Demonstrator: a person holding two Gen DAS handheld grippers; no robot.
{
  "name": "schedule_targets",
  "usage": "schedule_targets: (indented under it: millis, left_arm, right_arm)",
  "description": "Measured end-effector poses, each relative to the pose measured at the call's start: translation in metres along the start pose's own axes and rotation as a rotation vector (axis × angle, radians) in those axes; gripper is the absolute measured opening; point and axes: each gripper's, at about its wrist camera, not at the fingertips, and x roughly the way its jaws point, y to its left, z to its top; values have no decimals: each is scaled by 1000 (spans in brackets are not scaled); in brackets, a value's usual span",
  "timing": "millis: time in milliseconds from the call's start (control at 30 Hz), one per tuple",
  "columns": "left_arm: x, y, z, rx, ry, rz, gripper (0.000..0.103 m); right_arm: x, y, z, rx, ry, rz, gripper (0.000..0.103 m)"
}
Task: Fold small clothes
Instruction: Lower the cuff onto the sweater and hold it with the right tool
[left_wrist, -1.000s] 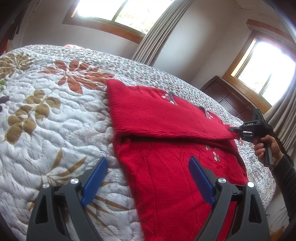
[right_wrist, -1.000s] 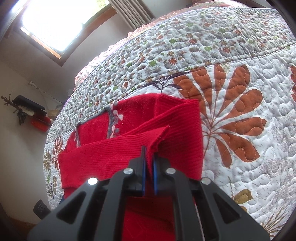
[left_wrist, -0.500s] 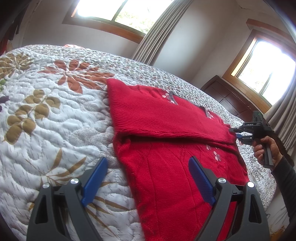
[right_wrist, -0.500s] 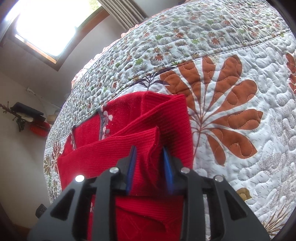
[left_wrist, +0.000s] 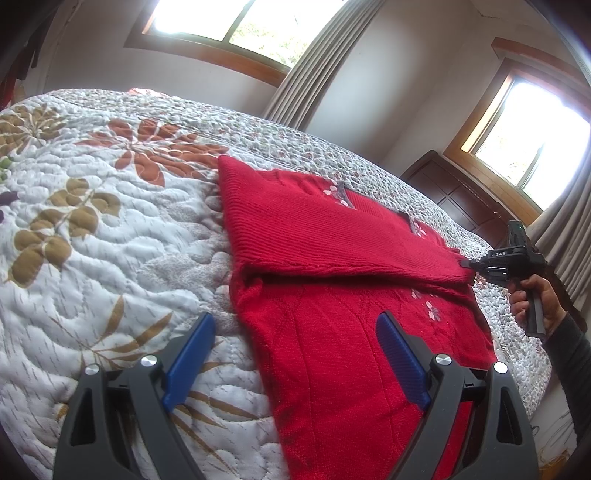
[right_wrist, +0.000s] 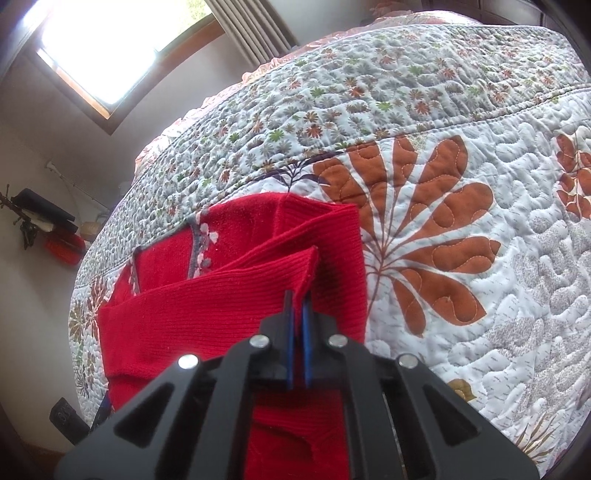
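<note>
One red knit sweater (left_wrist: 332, 295) lies flat on a bed, on a white quilt (left_wrist: 92, 236) printed with orange and brown leaves. One sleeve (left_wrist: 314, 236) is folded across the chest, running from the sweater's left shoulder edge to its right side. Small pale flowers and two grey trim lines show near the neckline at the far side.

Two tools are in view. The left tool (left_wrist: 295, 354) hovers at the near edge with its blue-padded fingers spread wide and nothing between them; one pad is over the quilt, the other over the sweater's lower body. The right tool (right_wrist: 298, 314) is clenched on the cuff (right_wrist: 308, 273) of the folded sleeve, the two blue pads pressed nearly together with the cuff edge pinched between them. In the left wrist view that tool sits at the right edge of the sweater, held by a hand (left_wrist: 535, 299) in a dark sleeve.

Two wood-framed windows light the room, one on the far wall (left_wrist: 221, 26) and one at the right (left_wrist: 528, 122), each with beige curtains beside it. A dark wooden cabinet (left_wrist: 454, 195) stands below the right window. In the right wrist view, dark and red objects (right_wrist: 48, 229) sit against the wall beyond the bed; what they are is unclear.
</note>
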Motion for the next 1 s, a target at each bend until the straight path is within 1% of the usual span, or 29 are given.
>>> schedule_targets:
  millis: [233, 267, 300, 333, 367, 400, 433, 500, 567, 633, 700, 767, 800, 867, 900, 933, 967, 1000]
  left_arm:
    - [0, 0, 0, -1, 0, 1, 89]
    - [0, 0, -1, 2, 0, 4, 89]
    - [1, -1, -1, 4, 1, 5, 89]
    - [1, -1, -1, 4, 1, 5, 89]
    - [0, 0, -1, 2, 1, 2, 89]
    - [0, -1, -1, -1, 0, -1, 89]
    - [0, -1, -1, -4, -1, -4, 89]
    - [0, 0, -1, -5, -3, -4, 89]
    - [0, 0, -1, -6, -6, -5, 89]
    - [-2, 1, 0, -14, -18, -15, 89]
    - [-9, -1, 2, -17, -54, -39, 89]
    - [-16, -5, 4, -3, -90, -79, 89]
    - [-17, -7, 6, -9, -96, -101, 89]
    - [-14, -10, 12, -33, -68, -148, 89]
    - [-12, -13, 17, -45, -52, -169, 89]
    - [-9, -16, 24, -45, -37, -187, 89]
    - [-7, -19, 33, -39, -24, -196, 89]
    - [-5, -23, 43, -31, -21, -196, 89]
  right_arm:
    - [7, -10, -2, 15, 20, -19, 2]
    - [9, -11, -3, 23, 24, -23, 4]
    - [8, -12, -2, 30, 24, -29, 9]
    - [3, -12, -1, 40, 7, -36, 12]
    - [-4, -12, 0, 41, -22, -54, 18]
    - [-14, -10, 0, 31, -59, -75, 21]
    - [-21, -9, 1, 25, -85, -78, 21]
    - [-30, -4, 0, 23, -107, -42, 21]
    - [-29, 9, -1, -17, -104, 11, 21]
    - [-17, 16, -3, -26, -73, 53, 21]
    - [-5, 17, -4, -26, -53, 68, 21]
    - [8, 10, -5, -14, -25, 75, 21]
    - [13, 3, -6, -7, -13, 76, 14]
    - [13, -10, -7, 3, -11, 83, 7]
    - [9, -17, -6, 15, -21, 88, 8]
    - [2, -25, -5, 32, -39, 93, 8]
    - [-6, -29, -4, 42, -60, 102, 13]
    - [-13, -33, -5, 47, -77, 131, 15]
